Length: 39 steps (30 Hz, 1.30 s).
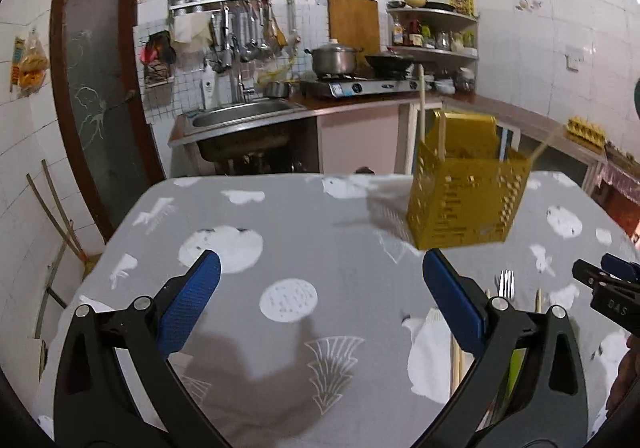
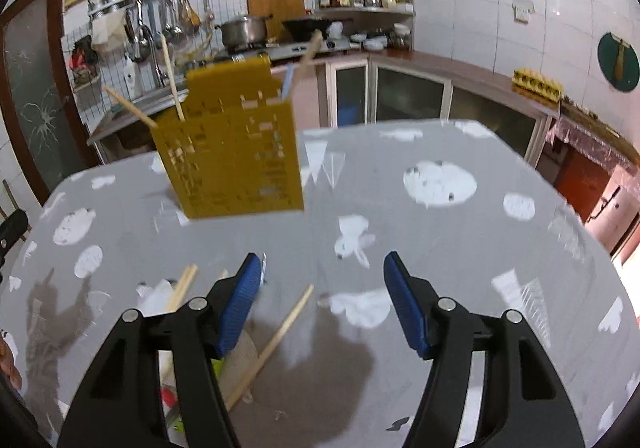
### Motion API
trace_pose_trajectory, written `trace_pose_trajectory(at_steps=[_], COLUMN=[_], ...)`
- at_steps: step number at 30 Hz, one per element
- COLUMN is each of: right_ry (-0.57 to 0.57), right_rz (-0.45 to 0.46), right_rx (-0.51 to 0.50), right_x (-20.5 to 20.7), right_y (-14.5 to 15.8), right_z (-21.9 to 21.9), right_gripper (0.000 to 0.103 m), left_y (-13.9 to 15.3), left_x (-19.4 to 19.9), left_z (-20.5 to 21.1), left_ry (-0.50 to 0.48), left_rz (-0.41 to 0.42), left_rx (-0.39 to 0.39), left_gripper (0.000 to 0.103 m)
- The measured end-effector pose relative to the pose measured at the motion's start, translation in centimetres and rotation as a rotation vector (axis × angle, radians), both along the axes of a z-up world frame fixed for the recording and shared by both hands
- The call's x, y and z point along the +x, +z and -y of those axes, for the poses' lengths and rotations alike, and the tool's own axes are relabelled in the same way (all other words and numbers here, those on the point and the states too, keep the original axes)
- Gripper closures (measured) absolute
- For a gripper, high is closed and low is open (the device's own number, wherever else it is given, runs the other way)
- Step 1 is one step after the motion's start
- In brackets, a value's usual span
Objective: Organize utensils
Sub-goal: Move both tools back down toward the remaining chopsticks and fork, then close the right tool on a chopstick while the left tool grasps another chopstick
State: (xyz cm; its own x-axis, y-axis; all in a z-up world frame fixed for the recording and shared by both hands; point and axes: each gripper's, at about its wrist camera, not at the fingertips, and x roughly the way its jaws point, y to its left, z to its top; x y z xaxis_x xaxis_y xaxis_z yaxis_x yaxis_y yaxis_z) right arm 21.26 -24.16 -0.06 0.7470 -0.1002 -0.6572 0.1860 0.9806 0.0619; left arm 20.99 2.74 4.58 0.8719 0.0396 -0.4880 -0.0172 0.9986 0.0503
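Observation:
A yellow perforated utensil holder [image 1: 466,200] stands on the grey patterned table, with chopsticks sticking up from it; it also shows in the right wrist view [image 2: 232,152]. My left gripper [image 1: 320,276] is open and empty, just left of and nearer than the holder. My right gripper [image 2: 320,276] is open and empty over the table. A fork [image 1: 506,283] and chopsticks [image 1: 456,364] lie behind my left gripper's right finger. Loose chopsticks [image 2: 276,336] lie by my right gripper's left finger [image 2: 238,304]. The right gripper's tip [image 1: 600,280] shows at the left view's right edge.
The table [image 2: 440,232] has a grey cloth with white shapes. Behind it are a sink [image 1: 244,116], a stove with a pot [image 1: 334,58], hanging ladles and corner shelves. A wooden door [image 1: 100,96] stands at the left. A counter with an egg tray [image 2: 538,82] runs along the right.

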Motion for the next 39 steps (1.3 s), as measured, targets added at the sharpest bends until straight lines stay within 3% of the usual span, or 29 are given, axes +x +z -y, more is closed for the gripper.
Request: trace_pose_trajectory(at_steps=[5, 11, 15, 17, 21, 26, 31, 39], right_ry=[-0.031, -0.046, -0.060, -0.067, 0.002, 0.064, 0.104, 0.121], right_rz=[-0.056, -0.128, -0.213, -0.215, -0.224, -0.213, -0.201, -0.217], right_rx=[0.015, 0.018, 0.044, 0.043, 0.054, 0.061, -0.008, 0.039], right_x=[1.0, 2.9, 4.5, 4.8, 5.4, 5.5, 5.4, 5.8], right_y=[-2.5, -4.5, -5.9, -6.1, -6.0, -5.6, -5.0, -5.7], right_z=[0.5, -0.2, -0.7, -0.8, -1.1, -0.5, -0.3, 0.8], right_gripper=[0.040, 0.041, 0.064, 0.067, 0.087, 0.088, 0.096, 0.097], left_y=[-2.6, -4.8, -5.7, -6.1, -6.7, -7.4, -8.1, -8.9], left_x=[1.3, 2.9, 3.5, 3.8, 4.4, 4.7, 5.2, 5.8], left_z=[0.2, 1.2, 1.5, 1.7, 2.3, 3.2, 4.6, 6.9], left_ry=[-0.025, -0.022, -0.031, -0.039, -0.052, -0.079, -0.130, -0.193], left_rz=[-0.075, -0.132, -0.158, -0.175, -0.203, -0.229, -0.267, -0.307], left_rx=[-0.044, -0.027, -0.051, -0.059, -0.055, -0.067, -0.069, -0.045], left_gripper=[0.005, 0.005, 0.005, 0.005, 0.005, 0.009, 0.022, 0.029])
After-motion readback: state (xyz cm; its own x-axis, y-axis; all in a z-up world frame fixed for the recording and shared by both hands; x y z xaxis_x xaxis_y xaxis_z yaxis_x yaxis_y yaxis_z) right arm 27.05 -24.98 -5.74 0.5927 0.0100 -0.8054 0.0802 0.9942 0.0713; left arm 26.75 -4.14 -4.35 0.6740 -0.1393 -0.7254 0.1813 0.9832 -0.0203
